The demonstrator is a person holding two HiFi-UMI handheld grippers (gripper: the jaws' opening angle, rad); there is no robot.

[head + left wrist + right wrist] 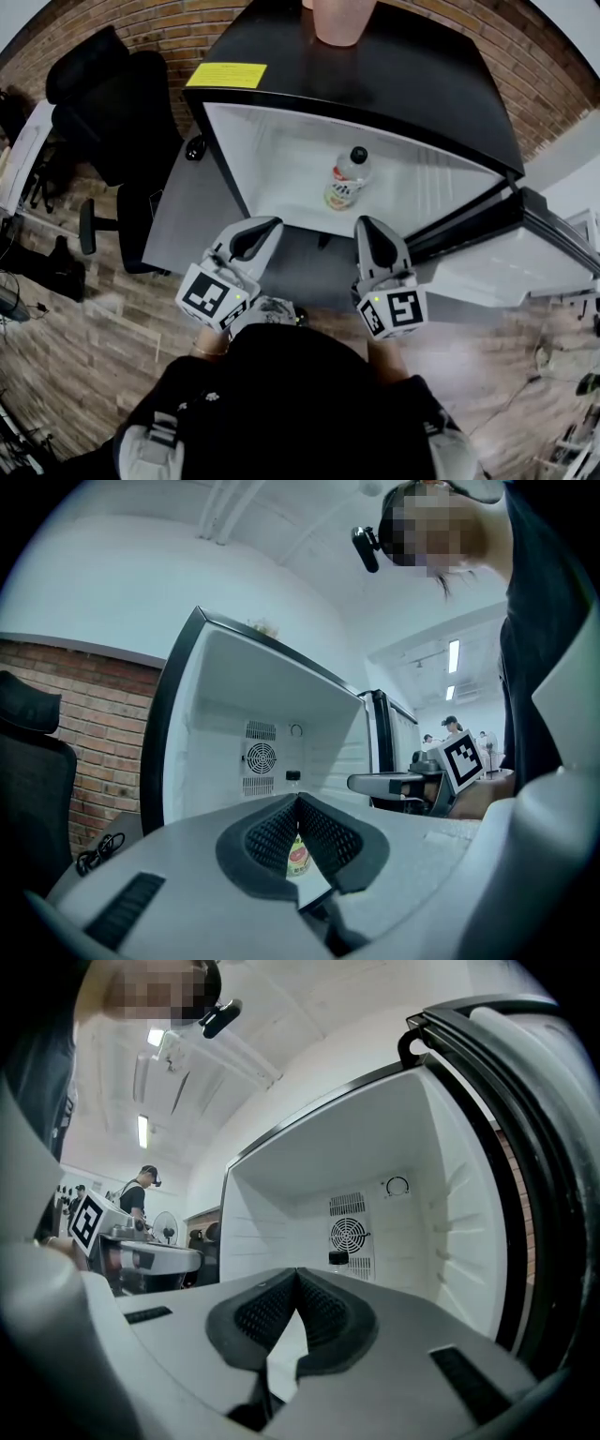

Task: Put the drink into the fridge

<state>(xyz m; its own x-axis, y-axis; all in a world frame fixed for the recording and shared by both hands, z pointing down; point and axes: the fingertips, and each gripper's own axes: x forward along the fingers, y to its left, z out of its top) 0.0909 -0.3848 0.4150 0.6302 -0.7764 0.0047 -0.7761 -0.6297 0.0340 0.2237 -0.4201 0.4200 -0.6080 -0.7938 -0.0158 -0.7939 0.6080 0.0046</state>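
bright ceiling lights (pixel 142 1131), fisheye edge distortion, blurred floor corners

- Black top (pixel 300 403), with light grey strap-looking bits (pixel 150 439) on both shoulders.
- Small black camera (pixel 366 546) mounted up at the head.
- Left gripper (pixel 270 225) and right gripper (pixel 366 225) are both pale grey plastic shells, rounded, narrowing toward the tip.
- Pads (pixel 272 834) are dark with a mesh texture.
- Each gripper carries a white cube (pixel 211 295) with black square markers.
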